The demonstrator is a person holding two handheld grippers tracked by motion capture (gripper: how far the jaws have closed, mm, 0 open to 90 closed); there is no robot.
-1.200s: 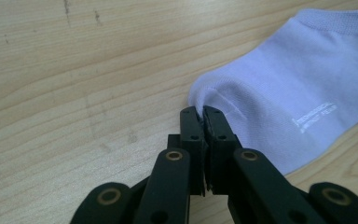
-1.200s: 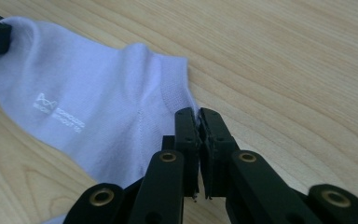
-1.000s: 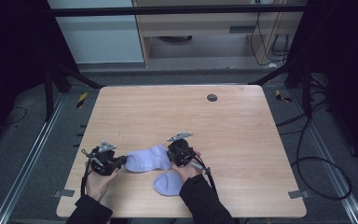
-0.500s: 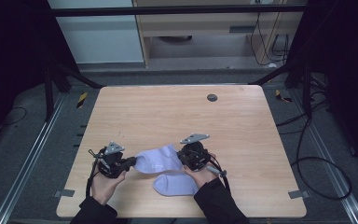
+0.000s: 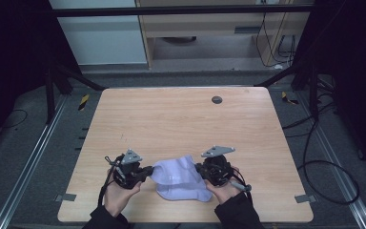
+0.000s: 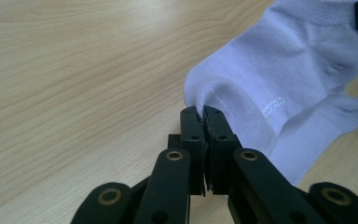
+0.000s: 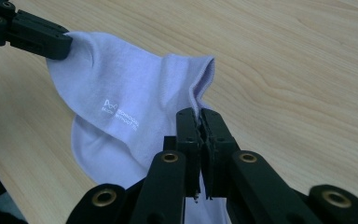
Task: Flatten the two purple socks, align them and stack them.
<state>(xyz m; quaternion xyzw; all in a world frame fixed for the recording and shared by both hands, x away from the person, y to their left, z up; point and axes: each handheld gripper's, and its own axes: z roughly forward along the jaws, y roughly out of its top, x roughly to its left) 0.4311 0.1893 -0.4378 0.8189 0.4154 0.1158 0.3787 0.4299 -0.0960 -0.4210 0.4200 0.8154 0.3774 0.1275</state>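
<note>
A pale lavender sock [image 5: 174, 170] hangs stretched between my two grippers, just above the near part of the wooden table [image 5: 181, 124]. My left gripper [image 5: 148, 172] is shut on its toe end [image 6: 200, 100]. My right gripper [image 5: 198, 170] is shut on the cuff [image 7: 200, 88]. In the left gripper view the sock [image 6: 270, 79] runs up to the right; in the right gripper view the sock [image 7: 126, 88] runs left to the left gripper [image 7: 28, 30]. A second lavender sock [image 5: 183, 193] lies flat on the table, partly under the held one [image 7: 98, 156].
A small dark round disc [image 5: 217, 99] sits in the tabletop near the far edge. The near table edge is close under the person's hands. Dark frame legs and cables stand on the floor around the table.
Both hands have moved to the right and lifted a little, carrying the sock between them. It now hangs over the second sock instead of to its left.
</note>
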